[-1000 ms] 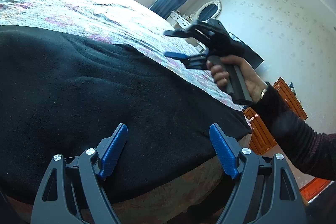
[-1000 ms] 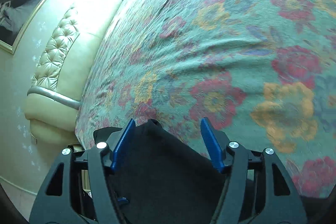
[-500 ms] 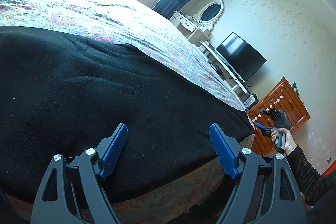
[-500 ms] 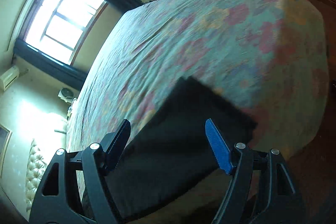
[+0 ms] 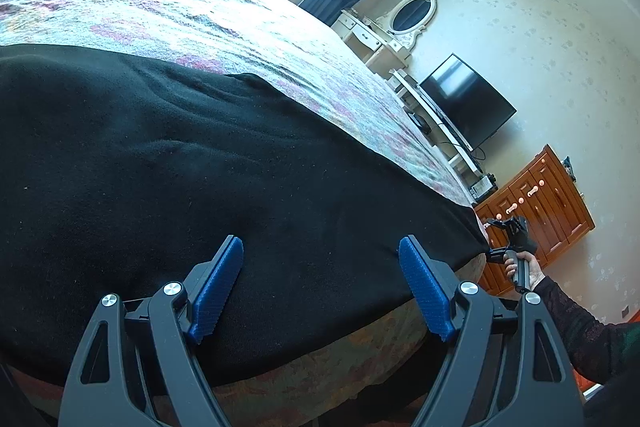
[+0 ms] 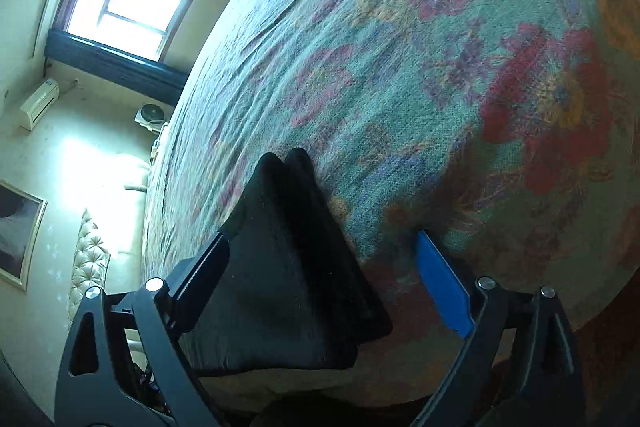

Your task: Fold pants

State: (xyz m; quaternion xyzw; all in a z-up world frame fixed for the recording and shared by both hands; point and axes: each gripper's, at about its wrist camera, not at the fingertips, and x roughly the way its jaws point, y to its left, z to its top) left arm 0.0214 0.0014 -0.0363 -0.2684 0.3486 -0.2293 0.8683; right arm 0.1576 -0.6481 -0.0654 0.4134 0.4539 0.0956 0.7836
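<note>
Fleece-like black pants point(image 5: 192, 163) fill the left wrist view, spread flat along the near edge of the bed point(image 5: 168, 11), with their far end reaching the bed's corner at the right. The left gripper point(image 5: 320, 283) hangs over the hem that drapes off that near edge; its jaws stand released, blue pads well apart and pressing on nothing. Far off by the corner, a hand point(image 5: 524, 267) holds the right gripper point(image 5: 498, 239) close to the end of the cloth. The fabric looks thick, matte and limp, with soft ridges: likely light, not slippery, and sure to sag wherever it is not carried.

From the right wrist view, the pants point(image 6: 288, 275) show as a stacked end of layers lying at the bed's point(image 6: 440, 67) corner. The right gripper point(image 6: 320, 291) has just been spreading its jaws, and that end sits between them; the left pad appears to brush the cloth, though blur makes this uncertain, and the blue pad stands clear over the bedspread. Nothing is clamped.

A sound hold would probably pinch all layers together at the end corners, one gripper on each, since a bite on only the top layer would let the rest slide away.
</note>
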